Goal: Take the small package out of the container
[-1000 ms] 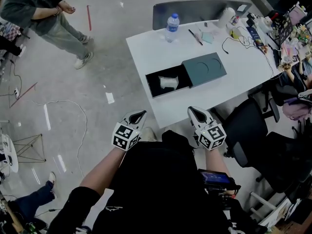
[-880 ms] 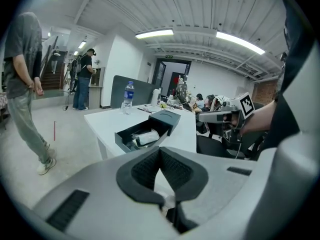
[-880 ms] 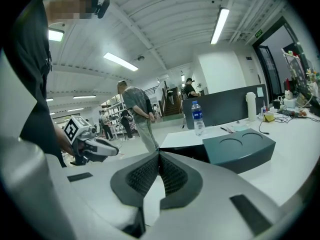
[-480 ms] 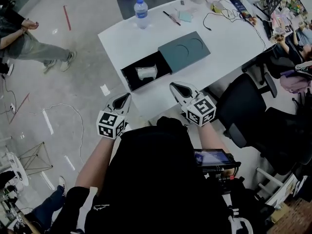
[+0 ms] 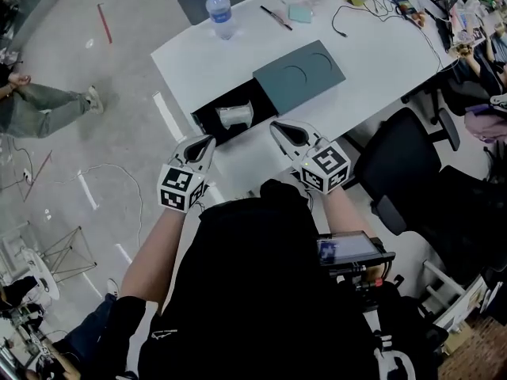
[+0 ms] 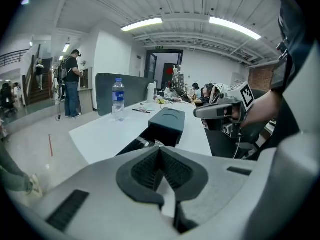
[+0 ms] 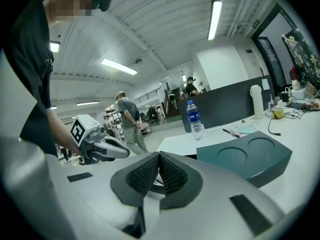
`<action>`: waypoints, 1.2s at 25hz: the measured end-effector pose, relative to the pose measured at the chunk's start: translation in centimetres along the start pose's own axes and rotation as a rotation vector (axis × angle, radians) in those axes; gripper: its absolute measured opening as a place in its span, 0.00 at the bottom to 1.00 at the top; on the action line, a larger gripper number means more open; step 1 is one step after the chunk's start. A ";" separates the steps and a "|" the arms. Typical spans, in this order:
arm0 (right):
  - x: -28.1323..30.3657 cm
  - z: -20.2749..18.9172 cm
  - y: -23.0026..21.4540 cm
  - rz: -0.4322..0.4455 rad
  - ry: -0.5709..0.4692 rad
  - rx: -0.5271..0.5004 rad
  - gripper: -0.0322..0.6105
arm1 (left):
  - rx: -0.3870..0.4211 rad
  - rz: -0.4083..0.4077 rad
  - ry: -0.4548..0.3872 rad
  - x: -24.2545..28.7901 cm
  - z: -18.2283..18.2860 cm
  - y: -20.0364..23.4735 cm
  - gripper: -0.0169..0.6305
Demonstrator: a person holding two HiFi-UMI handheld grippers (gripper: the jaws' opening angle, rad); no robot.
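The small package (image 5: 235, 115) lies in the open black part of the container (image 5: 203, 123), close to where that part meets the teal cover (image 5: 299, 76). The container sits on the white table (image 5: 372, 62), its black end near the table's near-left edge, with only a narrow bare strip of tabletop between it and the person. Beyond the cover the table is open up to a water bottle (image 5: 219, 13), a pen (image 5: 276, 17) and a cable (image 5: 356, 24). Bare floor lies to the left, and an office chair (image 5: 404, 182) stands off the right corner.

The package is pale, whitish and slightly crumpled against the black lining. Its longer side seems to run along the container's length, toward the cover; its ends cannot be told apart.

The left gripper (image 5: 205, 144) hovers over the near table edge beside the black end, jaws pressed together on nothing. The right gripper (image 5: 283, 131) hangs just at the near side of the container, by the cover's edge, jaws likewise together and empty. Neither touches the package.
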State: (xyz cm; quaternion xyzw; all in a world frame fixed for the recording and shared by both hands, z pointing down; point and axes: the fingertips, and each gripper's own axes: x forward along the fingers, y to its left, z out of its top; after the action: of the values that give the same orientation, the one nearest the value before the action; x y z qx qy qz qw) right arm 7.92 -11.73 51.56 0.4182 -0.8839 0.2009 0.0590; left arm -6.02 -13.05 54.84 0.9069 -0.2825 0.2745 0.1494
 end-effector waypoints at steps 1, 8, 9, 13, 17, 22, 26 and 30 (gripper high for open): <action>0.2 0.0 -0.1 0.004 0.001 0.002 0.09 | 0.001 -0.002 0.005 0.4 0.1 0.2 0.04; 1.0 -0.2 -1.1 0.018 0.008 0.021 0.09 | 0.023 -0.021 0.047 2.1 0.4 1.0 0.04; 1.0 -0.2 -1.2 0.018 0.006 0.023 0.09 | 0.027 -0.025 0.053 2.3 0.4 1.0 0.04; 1.4 0.0 -1.6 0.018 0.001 0.034 0.09 | 0.052 -0.052 0.091 3.1 0.3 1.3 0.04; 2.1 0.0 -1.8 0.029 -0.007 0.039 0.09 | 0.096 -0.090 0.130 4.2 0.4 1.4 0.04; 1.3 -1.2 -1.8 0.028 -0.001 0.052 0.09 | 0.165 -0.134 0.196 5.6 -0.5 0.6 0.04; 1.5 -1.2 -1.8 0.020 -0.005 0.061 0.09 | 0.225 -0.166 0.248 6.5 -1.0 1.1 0.04; 1.6 -1.3 -1.9 0.015 -0.013 0.069 0.09 | 0.307 -0.194 0.304 7.6 -1.8 1.2 0.04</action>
State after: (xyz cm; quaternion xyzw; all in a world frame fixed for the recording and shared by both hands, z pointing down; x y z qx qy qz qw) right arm 8.25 -13.40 53.73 0.4145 -0.8799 0.2292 0.0374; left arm -2.18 -16.53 60.83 0.8902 -0.1235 0.4319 0.0761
